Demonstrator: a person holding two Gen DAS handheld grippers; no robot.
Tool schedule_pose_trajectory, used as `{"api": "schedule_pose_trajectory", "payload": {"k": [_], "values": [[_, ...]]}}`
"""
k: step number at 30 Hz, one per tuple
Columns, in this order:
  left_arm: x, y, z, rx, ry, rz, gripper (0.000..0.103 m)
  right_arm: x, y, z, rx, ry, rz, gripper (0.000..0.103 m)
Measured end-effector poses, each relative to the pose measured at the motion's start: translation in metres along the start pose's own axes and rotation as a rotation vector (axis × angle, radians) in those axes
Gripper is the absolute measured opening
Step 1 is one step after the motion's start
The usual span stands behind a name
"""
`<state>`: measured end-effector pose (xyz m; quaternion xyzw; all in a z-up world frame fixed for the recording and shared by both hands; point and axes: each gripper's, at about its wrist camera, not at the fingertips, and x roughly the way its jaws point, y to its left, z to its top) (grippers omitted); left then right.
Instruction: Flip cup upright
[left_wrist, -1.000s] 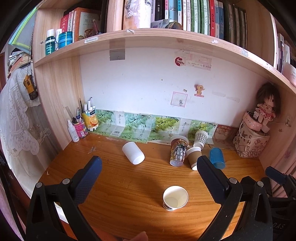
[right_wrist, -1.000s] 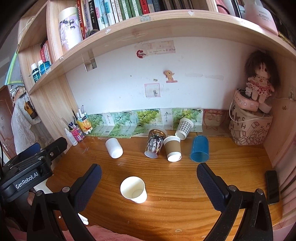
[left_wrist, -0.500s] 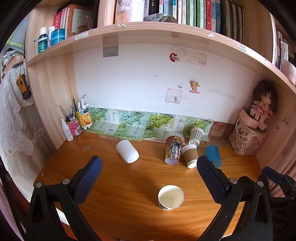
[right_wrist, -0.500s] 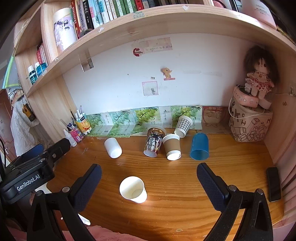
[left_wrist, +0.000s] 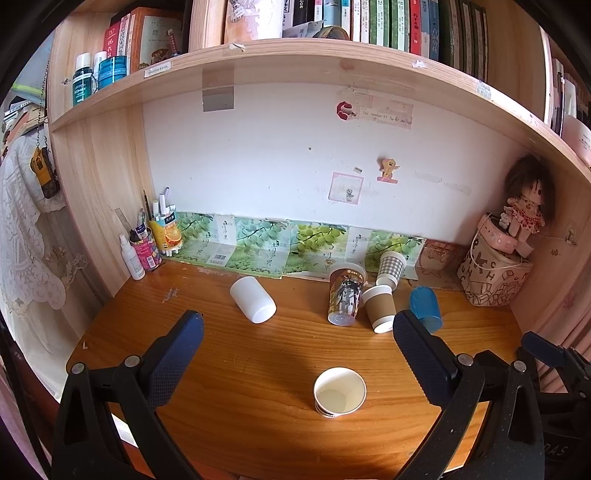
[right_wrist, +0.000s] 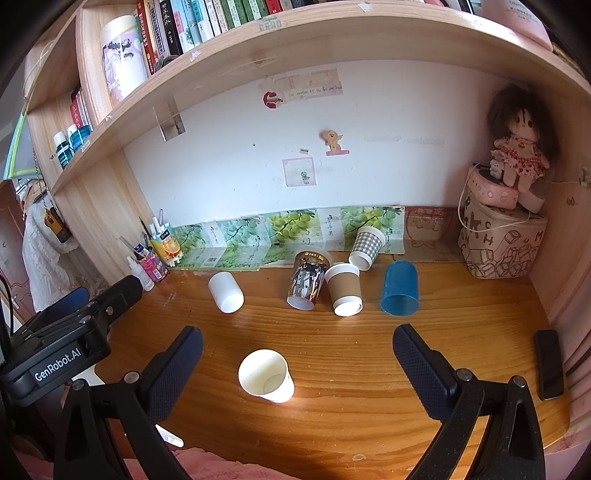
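Observation:
A white paper cup (left_wrist: 339, 391) stands upright near the desk's front, mouth up; it also shows in the right wrist view (right_wrist: 266, 376). Further back several cups lie on their sides: a white plastic cup (left_wrist: 253, 300) (right_wrist: 226, 292), a printed clear cup (left_wrist: 344, 296) (right_wrist: 307, 281), a brown-sleeved paper cup (left_wrist: 379, 308) (right_wrist: 344, 288), a checked cup (left_wrist: 390, 264) (right_wrist: 366, 246). A blue cup (left_wrist: 425, 309) (right_wrist: 400, 288) stands mouth down. My left gripper (left_wrist: 297, 350) and right gripper (right_wrist: 297, 351) are open and empty, held back over the front edge.
Pen holders and bottles (left_wrist: 147, 243) stand at the back left. A patterned box with a doll (right_wrist: 502, 236) fills the back right corner. A black phone (right_wrist: 549, 364) lies at the desk's right edge. A bookshelf (left_wrist: 295, 59) overhangs. The left gripper's body (right_wrist: 62, 350) shows at left.
Both grippers have drawn back and slightly up from the desk, so the cups look smaller and lower. The cups have not moved.

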<state>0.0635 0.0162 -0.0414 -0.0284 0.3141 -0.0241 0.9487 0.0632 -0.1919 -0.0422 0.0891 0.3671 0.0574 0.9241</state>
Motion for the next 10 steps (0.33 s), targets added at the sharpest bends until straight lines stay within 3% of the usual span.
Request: {"api": "schedule_pose_trajectory", "payload": {"k": [10], "values": [[-0.0053, -0.0062, -0.0023, -0.001, -0.013, -0.007, 0.102, -0.0002, -0.0030, -0.0011, 0.000, 0.008, 0.010, 0.103]]}}
